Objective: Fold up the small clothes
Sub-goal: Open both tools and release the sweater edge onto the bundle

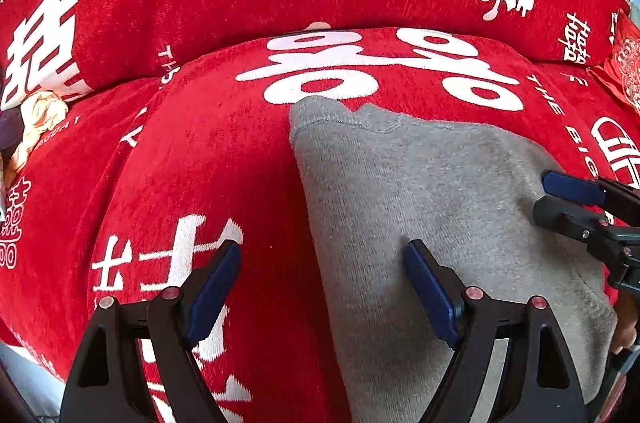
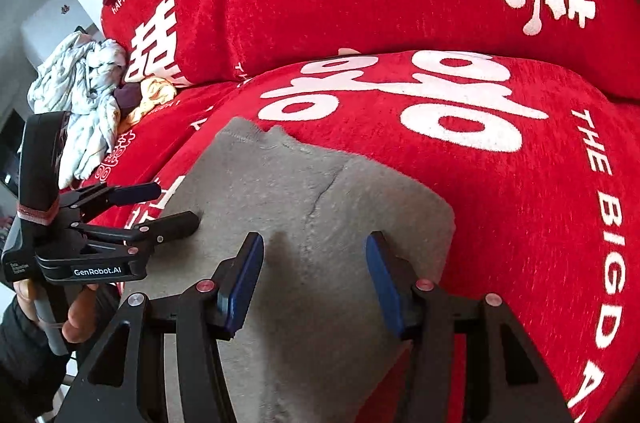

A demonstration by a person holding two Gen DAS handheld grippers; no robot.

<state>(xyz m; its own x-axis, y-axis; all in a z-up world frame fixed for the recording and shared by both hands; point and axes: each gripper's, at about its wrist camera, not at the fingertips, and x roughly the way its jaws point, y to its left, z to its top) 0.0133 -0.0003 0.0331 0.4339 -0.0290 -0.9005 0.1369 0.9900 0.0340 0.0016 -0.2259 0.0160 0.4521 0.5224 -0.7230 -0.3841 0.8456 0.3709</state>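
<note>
Folded grey knit garment (image 1: 420, 207) is laid flat on the red white-printed sofa cover (image 1: 224, 159), with left gripper (image 1: 322, 287) and right gripper (image 2: 314, 275) both held apart above it, nothing clamped.

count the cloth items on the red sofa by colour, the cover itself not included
grey: 1, the grey garment lying flat on the seat
white patterned: 1, the crumpled white cloth
yellow: 1, the bunched yellow cloth
dark: 1, the dark purple cloth beside it
total: 4
</note>
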